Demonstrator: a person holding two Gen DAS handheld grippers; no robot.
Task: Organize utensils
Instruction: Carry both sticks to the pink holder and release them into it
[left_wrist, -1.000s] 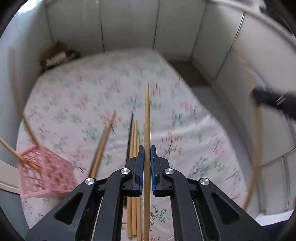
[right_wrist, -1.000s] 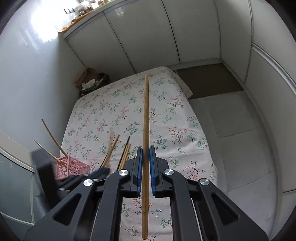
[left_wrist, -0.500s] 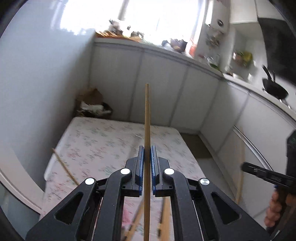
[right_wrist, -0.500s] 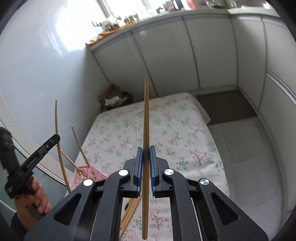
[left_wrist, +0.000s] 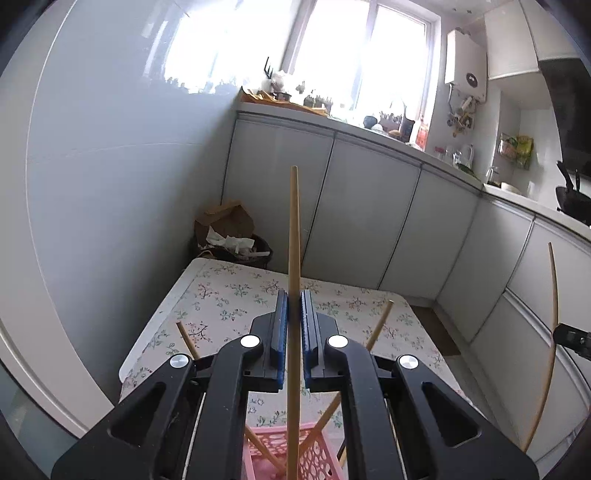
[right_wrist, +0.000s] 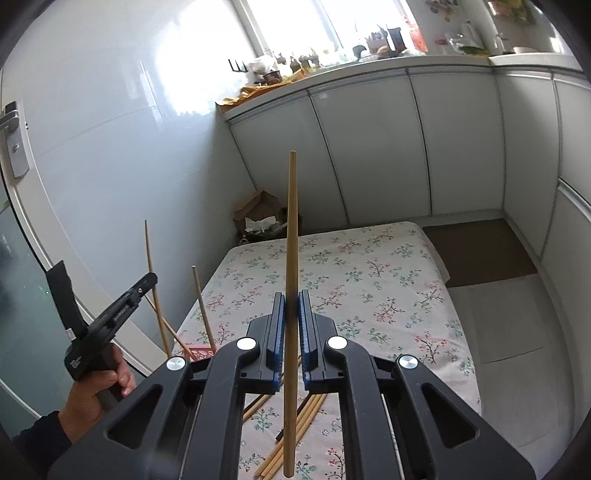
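We're gripping one long wooden chopstick (left_wrist: 293, 236) in our left gripper (left_wrist: 292, 321) over the pink plastic basket (left_wrist: 317, 456), another wooden chopstick (right_wrist: 291, 258) clamped in our right gripper (right_wrist: 291, 317).

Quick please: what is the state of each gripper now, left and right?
Left gripper: closed on a chopstick, above the pink basket.
Right gripper: closed on another chopstick.

2 wrist views over floral table (left_wrist: 236, 295)

One upright bamboo chopstick (left_wrist: 293, 258) stands lowered into a pink lattice basket (left_wrist: 317, 456) holding two leaning chopsticks (left_wrist: 376, 334); loose chopsticks (right_wrist: 306, 413) lie on the floral cloth.
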